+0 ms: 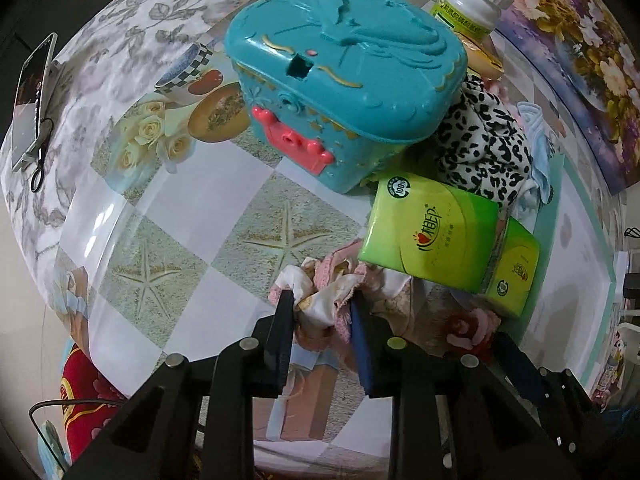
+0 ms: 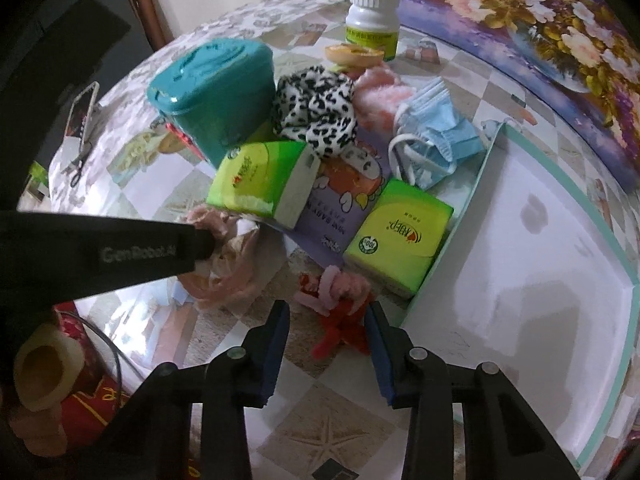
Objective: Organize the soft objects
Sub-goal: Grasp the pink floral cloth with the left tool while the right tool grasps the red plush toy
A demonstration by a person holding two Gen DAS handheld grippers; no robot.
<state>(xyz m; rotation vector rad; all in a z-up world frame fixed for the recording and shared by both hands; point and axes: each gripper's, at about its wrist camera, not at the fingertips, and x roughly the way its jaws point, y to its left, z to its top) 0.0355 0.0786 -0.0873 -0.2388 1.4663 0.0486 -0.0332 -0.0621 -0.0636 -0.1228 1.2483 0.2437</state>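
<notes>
My left gripper point(image 1: 320, 300) is closed around a crumpled pink and white cloth point(image 1: 324, 296) lying on the table; the same cloth shows in the right wrist view point(image 2: 224, 264) under the left gripper's arm. My right gripper point(image 2: 326, 316) is open, its fingers on either side of a red and pink fuzzy toy point(image 2: 340, 312) on the table. Two green tissue packs point(image 2: 260, 180) point(image 2: 400, 236), a leopard-print cloth point(image 2: 316, 112), a pink fluffy item point(image 2: 380, 96) and blue face masks point(image 2: 436, 136) lie in a pile behind.
A teal plastic case point(image 1: 340, 64) with a pink latch stands at the back left. A white pill bottle point(image 2: 372, 20) stands behind the pile. A shallow white box lid point(image 2: 520, 240) lies at the right. A phone point(image 1: 32, 100) lies at the far left.
</notes>
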